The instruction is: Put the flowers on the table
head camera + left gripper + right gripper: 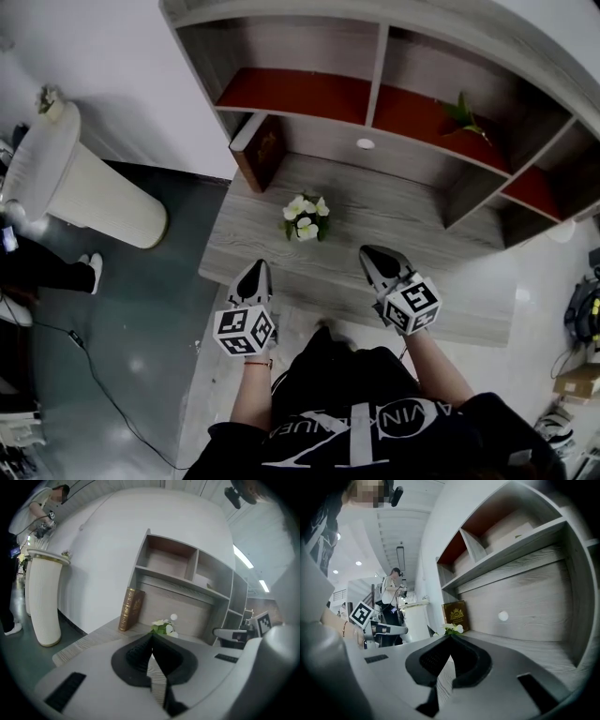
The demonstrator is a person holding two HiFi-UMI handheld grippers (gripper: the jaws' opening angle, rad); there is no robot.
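A small bunch of white flowers with green leaves [305,217] stands on the grey wooden table [412,225], a little left of its middle. Both grippers hover over the table's near edge, pointing at the bunch from a short way off. My left gripper [258,266] is shut and holds nothing; in its own view the flowers [164,626] show just past the closed tips [151,637]. My right gripper [368,251] is also shut and holds nothing, with the flowers [451,629] just beyond its closed tips [450,637].
A brown book [260,150] leans upright at the table's back left. Shelves with red floors [375,103] rise behind the table; a small green plant [464,114] sits in one. A white fluted pillar [70,183] stands on the floor to the left, with a person [42,262] near it.
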